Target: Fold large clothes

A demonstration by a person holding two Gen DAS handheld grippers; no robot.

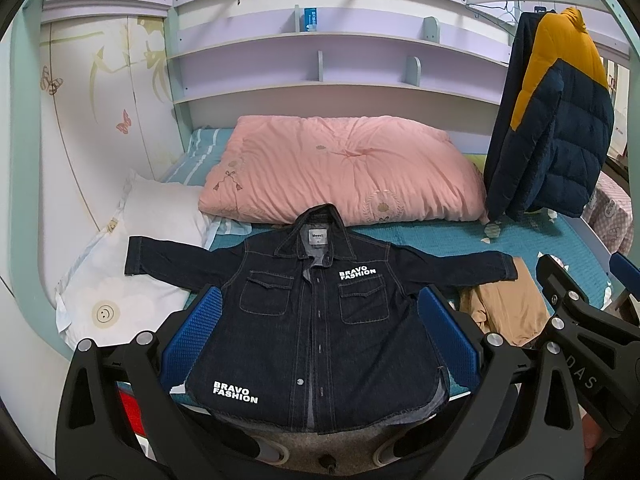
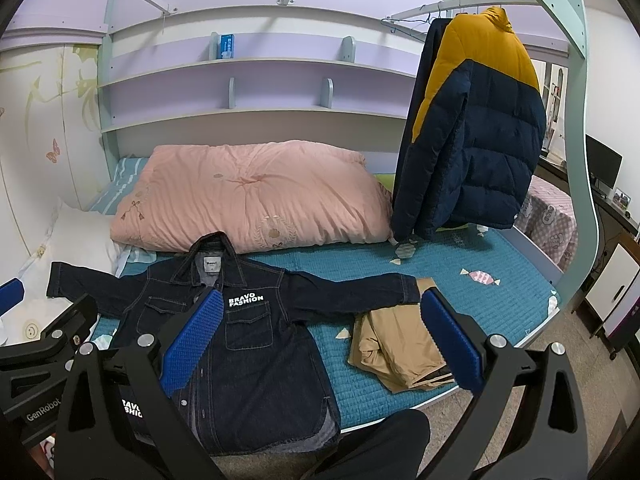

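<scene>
A dark denim jacket [image 1: 312, 320] with white "BRAVO FASHION" print lies flat and face up on the teal bed cover [image 1: 440, 248], sleeves spread to both sides, collar toward the pink quilt. My left gripper [image 1: 320, 300] hovers open above the jacket's hem with nothing between its blue pads. In the right wrist view the same jacket [image 2: 248, 344] lies at lower left. My right gripper [image 2: 320, 304] stands open over the jacket's right side and touches no cloth. The left gripper's black body [image 2: 44, 348] shows at the left edge.
A folded tan garment [image 2: 396, 348] lies beside the jacket's right sleeve. A pink quilt [image 2: 256, 196] sits behind the collar, a white pillow [image 1: 120, 280] at the left. A navy and yellow puffer jacket [image 2: 472, 128] hangs at the right. Shelves line the back wall.
</scene>
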